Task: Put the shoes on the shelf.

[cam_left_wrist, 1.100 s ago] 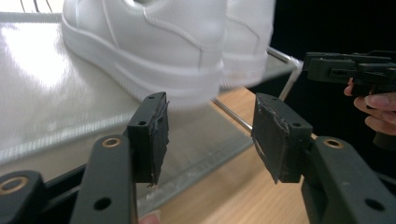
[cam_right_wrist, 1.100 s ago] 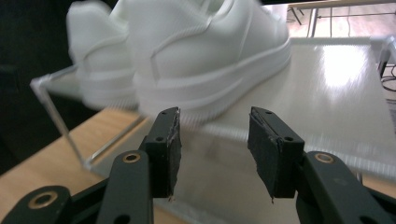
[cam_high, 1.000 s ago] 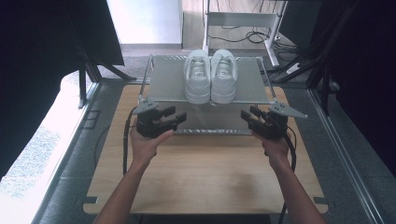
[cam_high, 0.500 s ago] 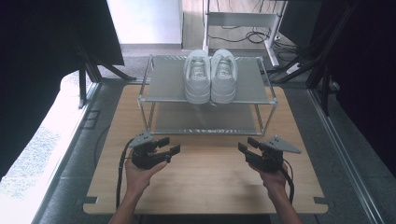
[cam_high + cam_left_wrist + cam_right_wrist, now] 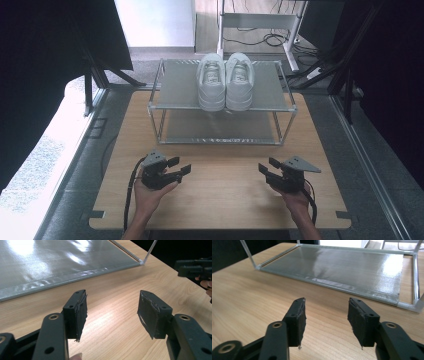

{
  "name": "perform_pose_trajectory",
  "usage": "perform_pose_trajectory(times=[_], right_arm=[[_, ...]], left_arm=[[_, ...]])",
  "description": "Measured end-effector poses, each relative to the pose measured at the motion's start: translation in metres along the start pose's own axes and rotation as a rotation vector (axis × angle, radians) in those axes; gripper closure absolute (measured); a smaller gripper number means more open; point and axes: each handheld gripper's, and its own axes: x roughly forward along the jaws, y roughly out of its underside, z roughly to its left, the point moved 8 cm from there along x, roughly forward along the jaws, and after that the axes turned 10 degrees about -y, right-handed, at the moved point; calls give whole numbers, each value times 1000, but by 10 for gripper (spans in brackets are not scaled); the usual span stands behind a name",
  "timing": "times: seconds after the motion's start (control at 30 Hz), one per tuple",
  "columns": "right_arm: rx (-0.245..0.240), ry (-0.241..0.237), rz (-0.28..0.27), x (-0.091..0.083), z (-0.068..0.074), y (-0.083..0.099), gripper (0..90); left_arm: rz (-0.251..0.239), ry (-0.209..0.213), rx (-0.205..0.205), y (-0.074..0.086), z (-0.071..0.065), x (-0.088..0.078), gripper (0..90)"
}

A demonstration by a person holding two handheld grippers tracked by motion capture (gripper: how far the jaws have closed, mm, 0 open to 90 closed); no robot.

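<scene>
A pair of white shoes [image 5: 226,80] stands on the top shelf of a low metal rack [image 5: 172,97] at the far side of the wooden table [image 5: 225,200]. My left gripper [image 5: 180,165] rests low over the table's near left, open, nothing between its pads [image 5: 112,312]. My right gripper [image 5: 266,165] sits at the near right, also open and empty [image 5: 325,320]. Both sets of jaws have just been opening. Each points toward the rack's grey lower shelf [image 5: 50,265] [image 5: 352,267], a short way off. The right gripper [image 5: 193,267] shows far off in the left gripper view.
Thin rack posts [image 5: 415,272] stand at the shelf corners. Dark panels [image 5: 60,45] flank the table on both sides. A white desk frame with cables [image 5: 260,25] stands behind the rack. Bare wood lies between the two grippers.
Both hands have come down and back from just in front of the rack to the near part of the table. The right jaws stand a little wider than before.
</scene>
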Motion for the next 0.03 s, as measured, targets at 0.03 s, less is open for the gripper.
perform_pose_trajectory(times=[0.03], right_arm=[[-9, 0, 16, 1, 0, 2, 443]], left_arm=[[-4, -4, 2, 0, 1, 0, 404]])
